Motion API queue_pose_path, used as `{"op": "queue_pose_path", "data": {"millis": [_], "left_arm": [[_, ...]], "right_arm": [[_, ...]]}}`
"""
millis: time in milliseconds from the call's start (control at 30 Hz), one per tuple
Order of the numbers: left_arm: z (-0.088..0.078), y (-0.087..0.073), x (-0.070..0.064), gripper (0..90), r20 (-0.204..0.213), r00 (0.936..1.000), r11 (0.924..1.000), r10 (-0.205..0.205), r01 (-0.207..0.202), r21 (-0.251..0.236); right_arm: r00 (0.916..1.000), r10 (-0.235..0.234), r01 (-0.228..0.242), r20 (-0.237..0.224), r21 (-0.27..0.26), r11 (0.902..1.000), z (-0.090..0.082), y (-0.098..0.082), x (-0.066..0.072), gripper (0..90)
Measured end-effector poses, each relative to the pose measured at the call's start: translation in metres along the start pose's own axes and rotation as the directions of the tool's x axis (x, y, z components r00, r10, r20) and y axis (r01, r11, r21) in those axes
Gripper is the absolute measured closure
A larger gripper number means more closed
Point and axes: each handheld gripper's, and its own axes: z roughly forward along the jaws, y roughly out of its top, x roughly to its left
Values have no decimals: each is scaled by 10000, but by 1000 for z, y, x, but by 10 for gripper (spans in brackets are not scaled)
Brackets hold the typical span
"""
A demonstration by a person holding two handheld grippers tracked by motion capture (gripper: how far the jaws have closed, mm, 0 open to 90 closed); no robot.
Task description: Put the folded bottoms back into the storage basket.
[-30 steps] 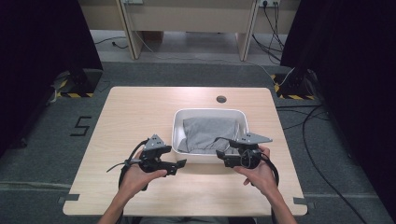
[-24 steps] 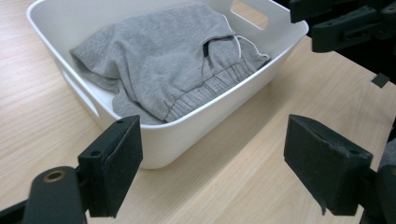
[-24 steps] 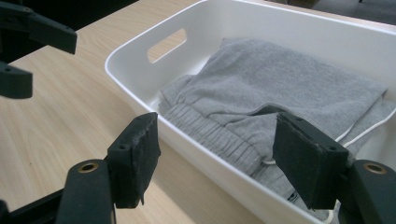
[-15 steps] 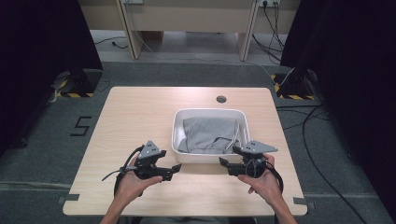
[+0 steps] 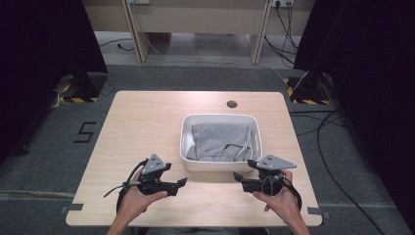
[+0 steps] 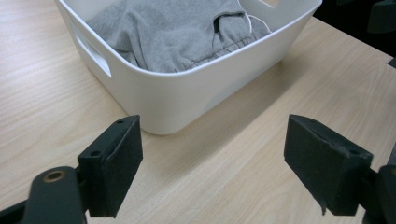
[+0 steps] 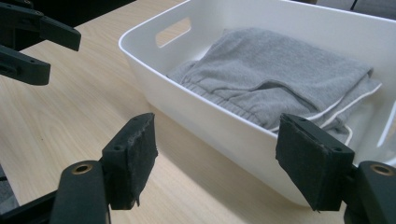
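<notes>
Grey garment sits folded in the white bin; your left gripper and right gripper hang wide, empty, just near its front wall, so reach in next.

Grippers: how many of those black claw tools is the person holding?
2. The left gripper is before the white bin, left of it; the right gripper is at its near right corner. Both are open.

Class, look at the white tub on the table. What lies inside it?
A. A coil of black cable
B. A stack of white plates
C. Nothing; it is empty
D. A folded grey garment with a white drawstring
D: the high view shows a folded grey garment lying in the white tub, with its white drawstring plain in the right gripper view.
</notes>
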Motion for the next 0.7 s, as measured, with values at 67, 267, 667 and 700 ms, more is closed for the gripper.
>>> {"op": "queue_pose_path", "data": {"millis": [67,267,667,700], "left_arm": [[1,-2,0,185,12,10000,10000,-17,17,18],[3,-11,0,167,128,9999,10000,-53,53,49],[4,-33,-2,155,387,9992,9999,-99,95,96],[4,-36,-2,155,411,9991,9999,-106,101,119]], "right_arm": [[10000,29,-29,-6,-2,10000,-2,-3,0,294],[10000,31,-31,15,24,10000,-6,-12,1,289],[9999,107,-107,-15,-14,9999,-4,-34,7,238],[9999,122,-122,-27,-19,9999,-3,-36,8,237]]}}
